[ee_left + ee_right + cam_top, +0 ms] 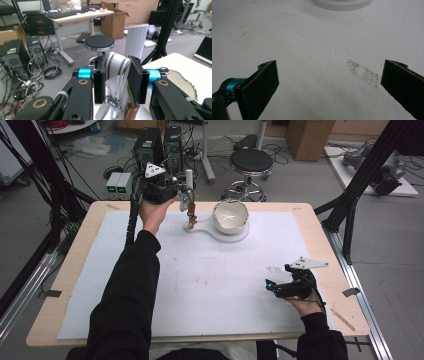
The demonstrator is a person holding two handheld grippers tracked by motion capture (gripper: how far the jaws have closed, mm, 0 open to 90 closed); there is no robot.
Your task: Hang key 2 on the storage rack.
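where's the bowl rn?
High view: the bowl sits on a white stand at the table's far middle, just right of the left gripper.

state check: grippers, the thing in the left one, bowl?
left gripper: shut on the striped tool, raised above the table
striped tool: upright between the jaws, brown tip pointing down beside the bowl
bowl: upright on its white base, looks empty
right gripper: open, nothing between the jaws, low over the white mat
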